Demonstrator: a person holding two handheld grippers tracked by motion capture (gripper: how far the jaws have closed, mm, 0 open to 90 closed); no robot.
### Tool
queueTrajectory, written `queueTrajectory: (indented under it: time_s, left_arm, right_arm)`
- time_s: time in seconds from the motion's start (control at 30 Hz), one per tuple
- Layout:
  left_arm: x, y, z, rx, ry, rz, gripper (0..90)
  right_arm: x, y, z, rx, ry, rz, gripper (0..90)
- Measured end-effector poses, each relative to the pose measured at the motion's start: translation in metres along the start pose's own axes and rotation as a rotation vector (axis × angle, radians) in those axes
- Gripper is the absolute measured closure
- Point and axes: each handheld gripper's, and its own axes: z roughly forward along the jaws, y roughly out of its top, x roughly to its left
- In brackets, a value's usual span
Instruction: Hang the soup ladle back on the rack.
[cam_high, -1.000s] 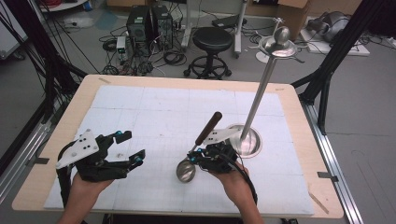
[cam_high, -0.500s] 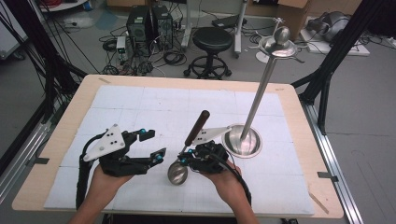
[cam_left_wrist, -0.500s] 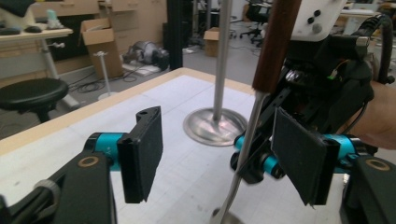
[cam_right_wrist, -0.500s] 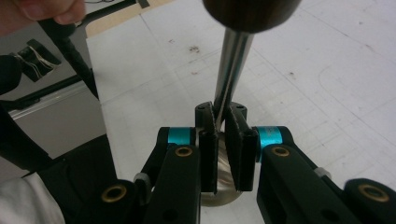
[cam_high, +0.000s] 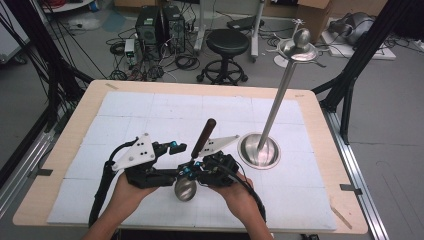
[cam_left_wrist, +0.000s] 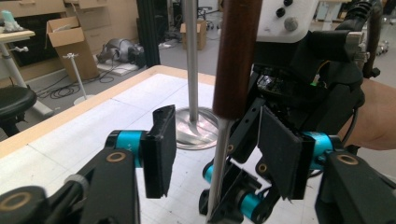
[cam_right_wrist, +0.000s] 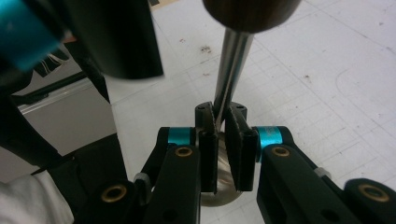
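Now the left gripper (cam_high: 176, 159) has slid in from nine o'clock beside the right gripper (cam_right_wrist: 223, 122), well closer than a second ago, and its jaws have just been closing, about half wide, with the ladle's (cam_high: 193, 160) dark wooden handle (cam_left_wrist: 236, 56) and thin metal shaft standing between them, not yet pinched. The right one is clamped tight on that shaft just above the bowl (cam_high: 185, 189), near the table's (cam_high: 310, 100) front edge. A handover looks close. The tall metal stand (cam_high: 280, 95) waits at two o'clock.
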Motion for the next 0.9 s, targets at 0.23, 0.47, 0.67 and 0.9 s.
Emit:
queueTrajectory:
  time_s: [0.23,0.47,0.67,0.9]
  left_arm:
    - [-0.001,-0.001,0.009,0.029,0.007,0.016,57.2]
    - [-0.003,-0.001,0.008,0.015,0.001,0.040,73.1]
    - [0.000,-0.003,0.004,0.017,0.009,0.009,73.7]
    - [0.010,0.002,-0.009,-0.055,-0.027,-0.037,73.8]
  right_arm:
    - [0.002,0.001,0.003,0.008,0.013,-0.009,83.6]
    - [0.002,0.001,0.002,0.002,0.014,-0.012,83.4]
    - [0.000,-0.001,-0.005,-0.060,0.019,0.009,69.7]
    - [-0.003,-0.015,-0.017,-0.130,-0.008,-0.036,43.1]
